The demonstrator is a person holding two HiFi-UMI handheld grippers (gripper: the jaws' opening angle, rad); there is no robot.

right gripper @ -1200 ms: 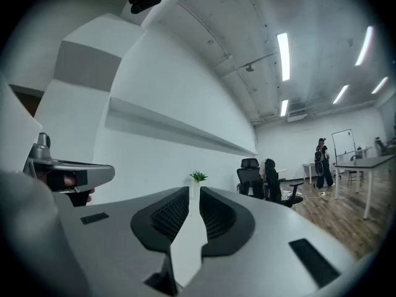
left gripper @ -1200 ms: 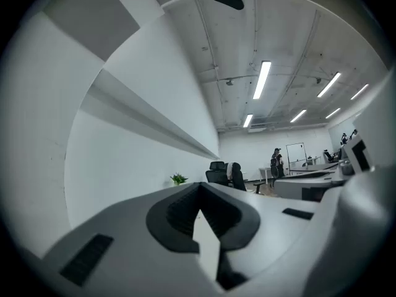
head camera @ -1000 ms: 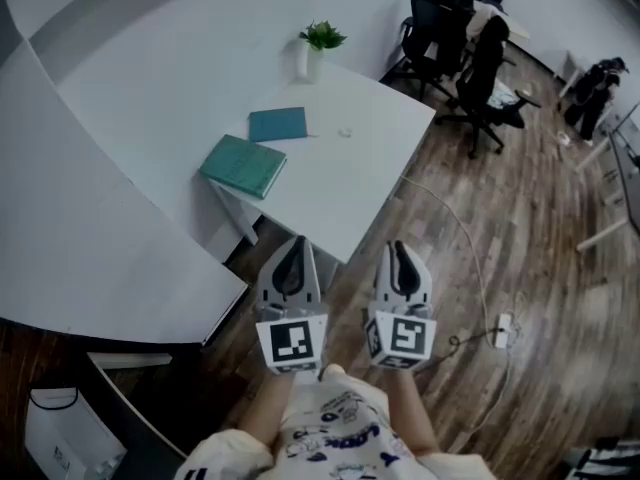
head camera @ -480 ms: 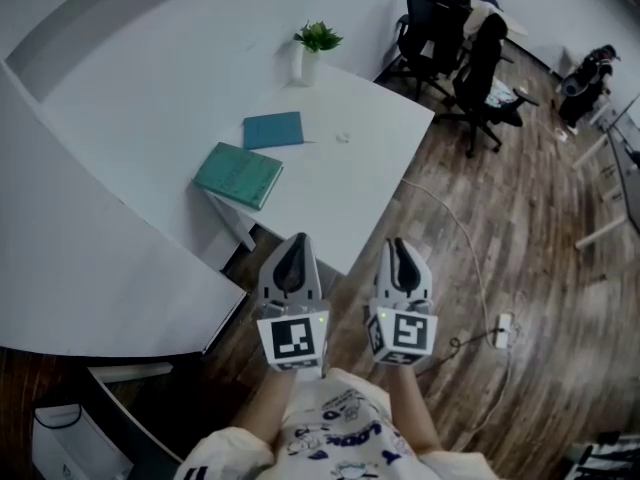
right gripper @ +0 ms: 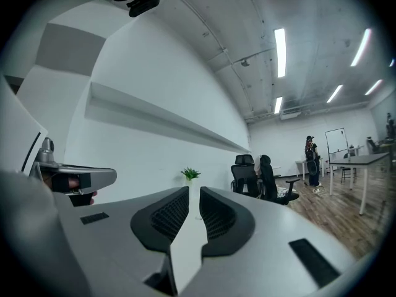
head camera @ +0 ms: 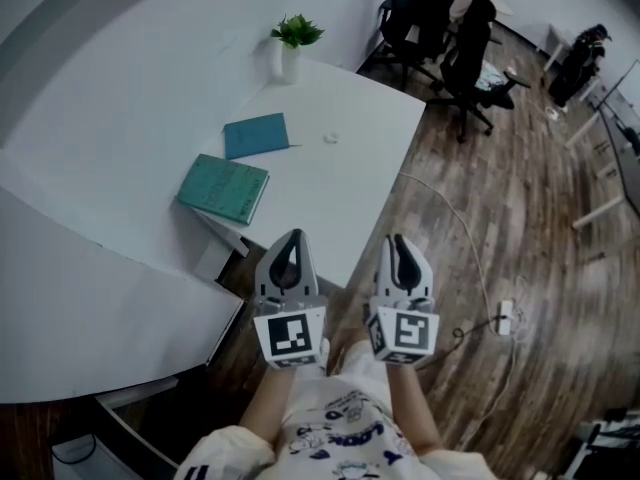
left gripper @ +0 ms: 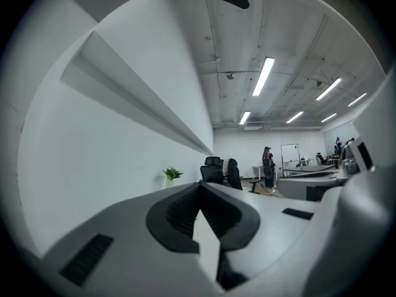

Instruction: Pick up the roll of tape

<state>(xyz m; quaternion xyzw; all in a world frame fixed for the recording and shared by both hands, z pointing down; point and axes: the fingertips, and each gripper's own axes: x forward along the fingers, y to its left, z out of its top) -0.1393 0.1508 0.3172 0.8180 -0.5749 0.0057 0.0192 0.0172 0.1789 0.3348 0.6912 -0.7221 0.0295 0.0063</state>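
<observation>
A small white roll of tape (head camera: 330, 137) lies on the white table (head camera: 370, 158), far ahead of both grippers. My left gripper (head camera: 291, 236) and right gripper (head camera: 398, 238) are held side by side and level, just short of the table's near corner, with nothing in them. In the left gripper view the left gripper (left gripper: 199, 185) has its pads meeting at the tip. In the right gripper view the right gripper (right gripper: 192, 192) shows only a thin slit between its pads. The tape cannot be made out in either gripper view.
Two teal books (head camera: 224, 189) (head camera: 256, 135) lie on the table's left side, and a potted plant (head camera: 290, 43) stands at its far corner. Black office chairs (head camera: 440, 28) stand beyond. A cable and power strip (head camera: 503, 318) lie on the wooden floor at the right. A curved white counter (head camera: 90, 298) is at the left.
Both grippers have moved forward together toward the table, whose near corner now lies closer to their tips. Their jaws have not changed.
</observation>
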